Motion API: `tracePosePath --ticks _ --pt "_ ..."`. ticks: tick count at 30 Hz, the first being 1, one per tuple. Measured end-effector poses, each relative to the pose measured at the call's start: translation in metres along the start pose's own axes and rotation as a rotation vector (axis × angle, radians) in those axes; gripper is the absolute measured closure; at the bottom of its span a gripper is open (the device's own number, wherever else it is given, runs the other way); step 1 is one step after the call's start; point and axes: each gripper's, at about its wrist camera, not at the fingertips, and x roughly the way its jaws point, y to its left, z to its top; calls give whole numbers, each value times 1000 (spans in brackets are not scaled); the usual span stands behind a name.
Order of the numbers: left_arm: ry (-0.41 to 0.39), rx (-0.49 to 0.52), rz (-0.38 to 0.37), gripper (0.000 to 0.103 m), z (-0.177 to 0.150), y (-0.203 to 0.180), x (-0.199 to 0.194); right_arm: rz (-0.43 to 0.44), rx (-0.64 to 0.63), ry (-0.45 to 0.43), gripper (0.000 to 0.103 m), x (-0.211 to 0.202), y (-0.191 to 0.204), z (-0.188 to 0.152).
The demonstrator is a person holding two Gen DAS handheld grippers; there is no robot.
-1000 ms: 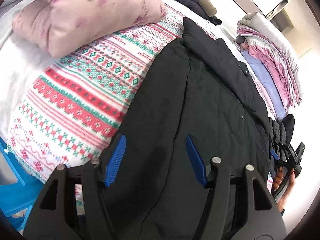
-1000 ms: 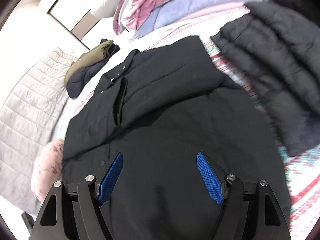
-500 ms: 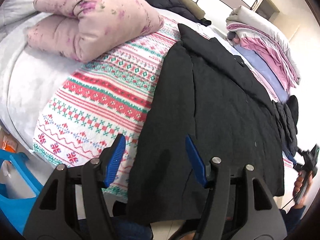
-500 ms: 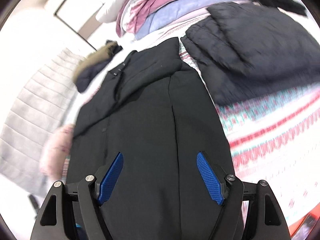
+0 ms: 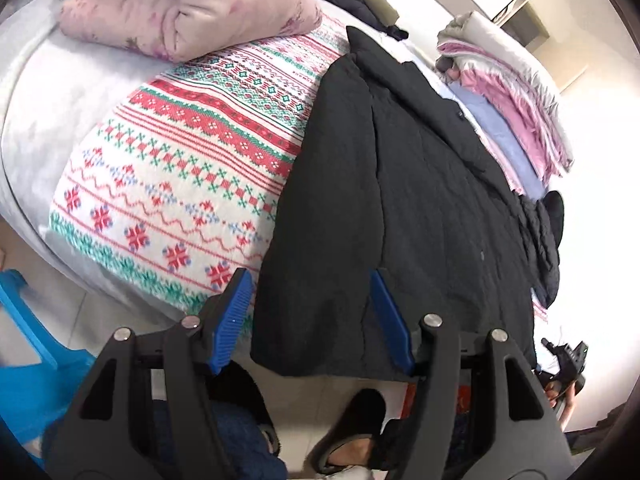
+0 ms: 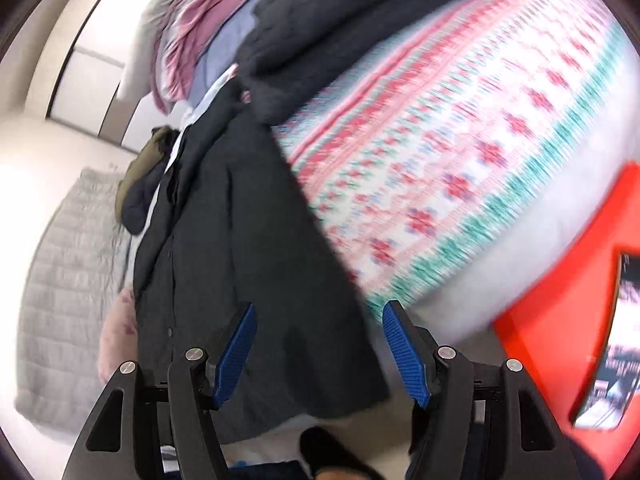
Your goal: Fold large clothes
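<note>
Black coat (image 5: 400, 208) flat on patterned blanket (image 5: 200, 168), hem overhanging bed edge. Left tongs (image 5: 310, 316) released; right tongs (image 6: 318, 350) closing, gripping nothing. Puffer jacket (image 6: 340, 20) alongside.

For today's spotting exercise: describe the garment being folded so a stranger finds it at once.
Start at the red, green and white patterned blanket covering the bed. On it lies a long black buttoned coat, its hem overhanging the near edge. Unlike the puffy quilted black jacket beside it, it lies flat and smooth.

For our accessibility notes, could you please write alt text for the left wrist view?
A long black coat lies flat on a bed, its hem hanging over the edge, seen between the open blue pads of the left gripper. Beside it are a red-and-green patterned blanket and a pink pillow.
</note>
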Motion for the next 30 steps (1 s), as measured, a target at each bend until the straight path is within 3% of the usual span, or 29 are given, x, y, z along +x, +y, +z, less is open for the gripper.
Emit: tracePosePath --ticks 2,6,9,14,16,19,25,27,28,29,30 --pt "1 5 -8 40 -3 -2 2 7 -19 -6 37 -4 -2 -4" --pt "35 1 -43 40 -8 -13 13 26 -44 87 37 9 2 -11" --pt "15 27 -11 44 -11 -19 15 -3 0 108 37 15 -2 -9" --pt "23 -20 -26 64 -7 -7 14 62 3 138 37 9 -5 -20" --pt "30 -66 -16 67 -6 4 16 70 5 135 37 8 -6 -22" --pt "37 -115 3 67 -6 14 18 57 2 144 37 11 -8 -23" --pt "96 -81 73 58 -15 9 25 49 -23 163 38 18 -1 -24" --pt "95 -66 93 58 -18 7 27 75 -37 151 54 15 3 -24" --pt "92 -41 110 62 -19 3 27 100 -51 141 69 14 6 -24" --pt "90 -12 115 80 -20 -2 25 113 -62 132 76 13 11 -24" --pt "83 6 112 88 -20 -4 23 123 -66 123 78 13 16 -23"
